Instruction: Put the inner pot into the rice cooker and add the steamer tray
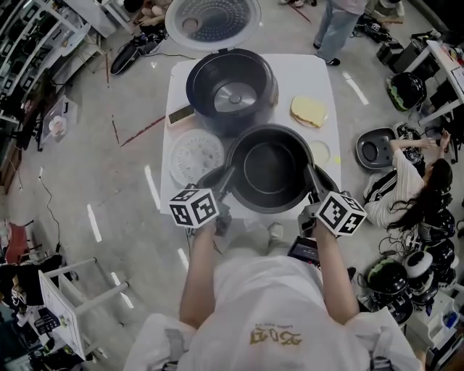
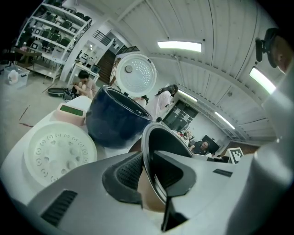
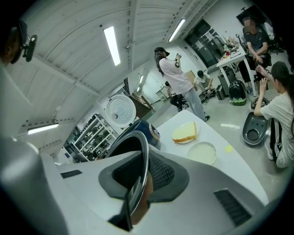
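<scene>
The dark inner pot (image 1: 270,168) hangs just above the near end of the white table (image 1: 310,72), in front of the open rice cooker (image 1: 232,90). My left gripper (image 1: 228,179) is shut on the pot's left rim and my right gripper (image 1: 312,179) on its right rim. In the left gripper view the thin rim (image 2: 148,151) runs between the ribbed pads of the left gripper (image 2: 149,172). The right gripper (image 3: 142,176) pinches the rim (image 3: 143,156) the same way. The white perforated steamer tray (image 1: 196,156) lies flat on the table, left of the pot.
The cooker's lid (image 1: 212,18) stands open behind its body. A yellow slab on a plate (image 1: 309,111) and a small white dish (image 1: 319,152) sit at the table's right. A person (image 1: 413,188) sits on the floor to the right among bags.
</scene>
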Available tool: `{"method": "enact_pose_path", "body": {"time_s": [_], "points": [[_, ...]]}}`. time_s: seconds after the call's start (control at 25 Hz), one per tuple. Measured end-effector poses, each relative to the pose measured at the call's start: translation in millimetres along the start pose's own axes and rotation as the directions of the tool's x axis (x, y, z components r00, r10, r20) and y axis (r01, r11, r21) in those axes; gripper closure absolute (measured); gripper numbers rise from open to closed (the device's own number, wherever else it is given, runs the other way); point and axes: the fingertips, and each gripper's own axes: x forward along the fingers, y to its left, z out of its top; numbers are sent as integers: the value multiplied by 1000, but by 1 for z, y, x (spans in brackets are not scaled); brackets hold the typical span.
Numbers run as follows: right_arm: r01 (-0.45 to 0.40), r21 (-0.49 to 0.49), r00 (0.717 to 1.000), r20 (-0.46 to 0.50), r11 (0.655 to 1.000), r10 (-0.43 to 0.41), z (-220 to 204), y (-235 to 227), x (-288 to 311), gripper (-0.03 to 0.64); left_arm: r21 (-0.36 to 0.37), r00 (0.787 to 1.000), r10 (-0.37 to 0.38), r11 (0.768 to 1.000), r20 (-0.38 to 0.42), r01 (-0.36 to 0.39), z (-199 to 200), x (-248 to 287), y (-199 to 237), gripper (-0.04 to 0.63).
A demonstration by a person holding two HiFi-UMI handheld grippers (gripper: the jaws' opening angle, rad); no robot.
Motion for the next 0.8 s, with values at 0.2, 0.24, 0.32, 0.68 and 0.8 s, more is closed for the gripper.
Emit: {"method": "enact_pose_path", "body": {"time_s": [0.2,0.24,0.32,0.68,0.8], "points": [[-51,-22,999,13,998,51,12,12,-9,560,-3,999,2,1000,47,-2,4,-12,-13,505],[-60,-25,998,17,998,61,15,15,-11,560,-1,998,2,1000,57,-2,7,-15,-16,505],[-83,-31,996,25,996,83,21,23,-13,560,5,997,3,1000,79,-3,14,-21,-20,506],[-168,-71,983,65,983,173,47,57,-29,560,21,985,-8,1000,171,4,40,-48,-44,508],[-198,-86,975,85,976,205,59,71,-28,561,25,980,-10,1000,199,5,51,-57,-49,506]]}}
